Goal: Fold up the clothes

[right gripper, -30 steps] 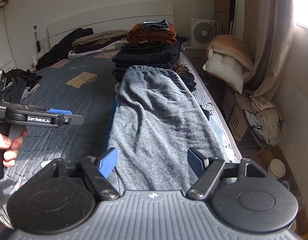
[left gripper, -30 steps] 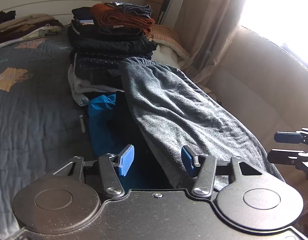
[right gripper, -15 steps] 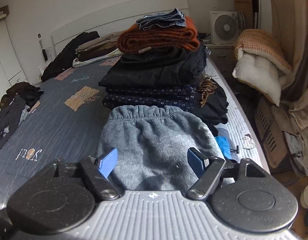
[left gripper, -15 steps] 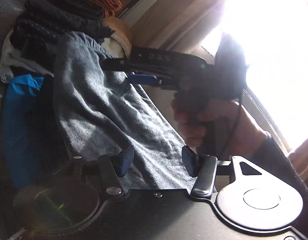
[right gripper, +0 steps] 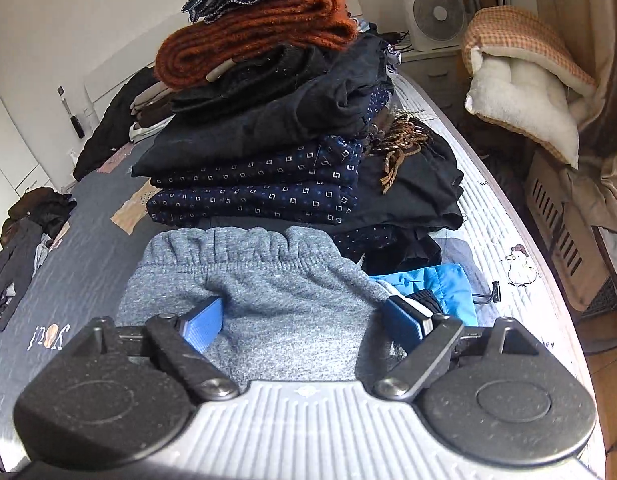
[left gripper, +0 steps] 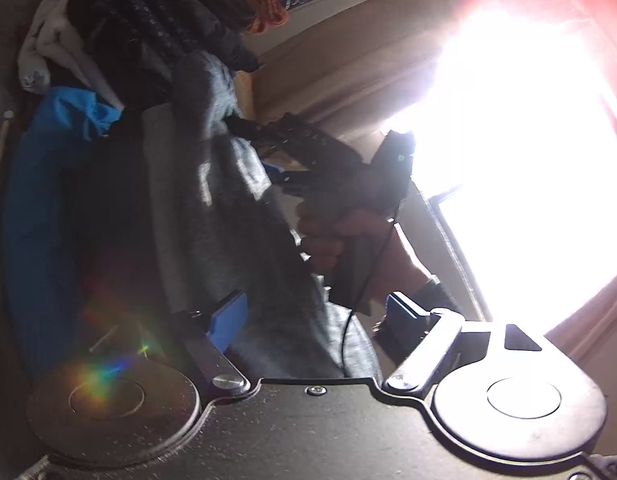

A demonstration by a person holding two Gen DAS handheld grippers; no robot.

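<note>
Grey sweatpants (right gripper: 268, 280) lie lengthwise on the bed, their elastic waistband against a tall pile of folded clothes (right gripper: 268, 140). My right gripper (right gripper: 302, 322) hovers over the waistband end, jaws opening, with grey cloth below and between the blue pads and no pinch. In the left wrist view the picture is rolled. The sweatpants (left gripper: 236, 216) run up from my left gripper (left gripper: 316, 316), whose jaws are also opening with cloth lying loose between the pads. The right gripper (left gripper: 268, 148) shows there too, held by a hand (left gripper: 336, 236) at the trousers' far end.
A bright blue garment (right gripper: 436, 284) lies beside the sweatpants near the bed's right edge (right gripper: 508, 240). Loose dark clothes (right gripper: 24, 232) sit at far left. A cushion (right gripper: 524, 92), a fan (right gripper: 436, 12) and a glaring window (left gripper: 528, 160) are off the bed.
My right gripper travelled up the sweatpants to the waistband by the pile. The left gripper rolled and sank at the other end. Both pairs of jaws stand wider.
</note>
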